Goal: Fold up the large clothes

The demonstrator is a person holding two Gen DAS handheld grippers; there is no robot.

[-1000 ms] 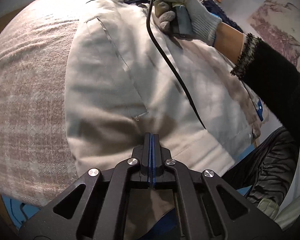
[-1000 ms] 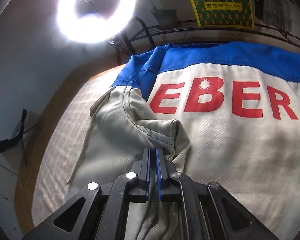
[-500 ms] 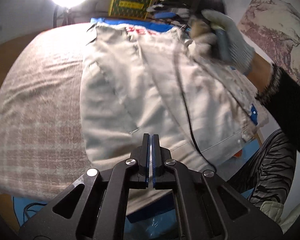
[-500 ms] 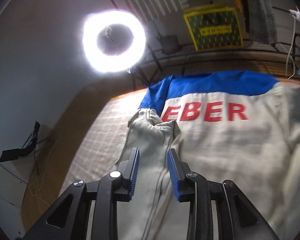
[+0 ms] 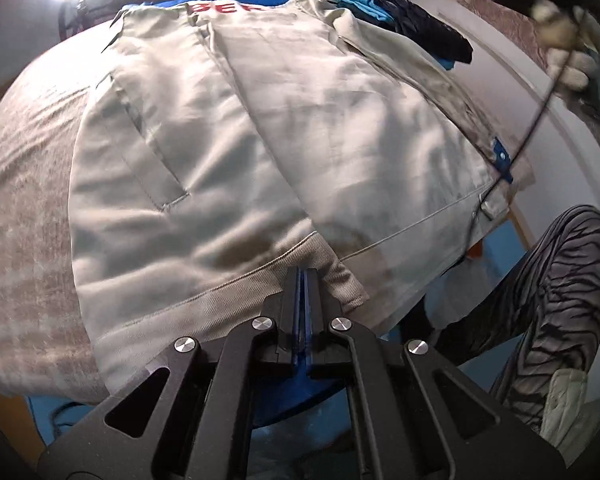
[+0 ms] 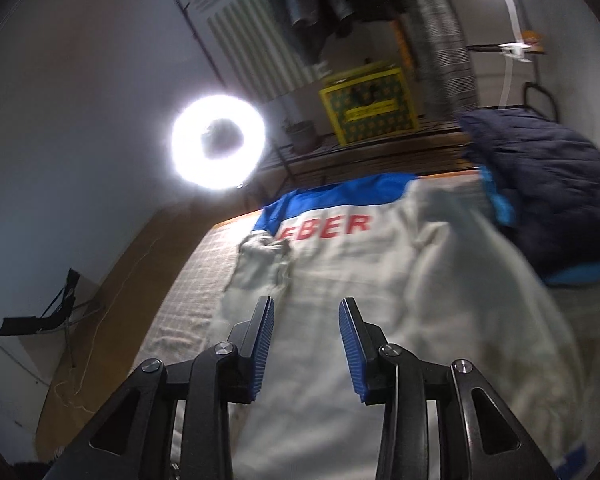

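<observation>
A cream work jacket [image 5: 292,128] with a blue yoke and red letters [image 6: 328,228] lies flat, back up, on the plaid-covered table [image 5: 24,208]. One sleeve [image 6: 260,268] lies folded over its left side. My left gripper [image 5: 303,274] is shut, with its tips at the near hem; whether cloth is pinched between them is not visible. My right gripper [image 6: 306,306] hangs above the jacket's middle, its jaws opening with nothing between them. In the left wrist view a gloved hand [image 5: 572,52] holds it high at the top right.
A dark blue quilted garment [image 6: 548,184] over blue cloth sits at the table's right. A ring light [image 6: 218,146] and a yellow-green box [image 6: 368,104] stand behind. A black cable [image 5: 532,128] hangs from the right hand. A striped trouser leg [image 5: 560,300] is beside the table.
My right gripper let go of the folded sleeve, opened, and drew back and up from it. My left gripper slid back to the near hem, still shut.
</observation>
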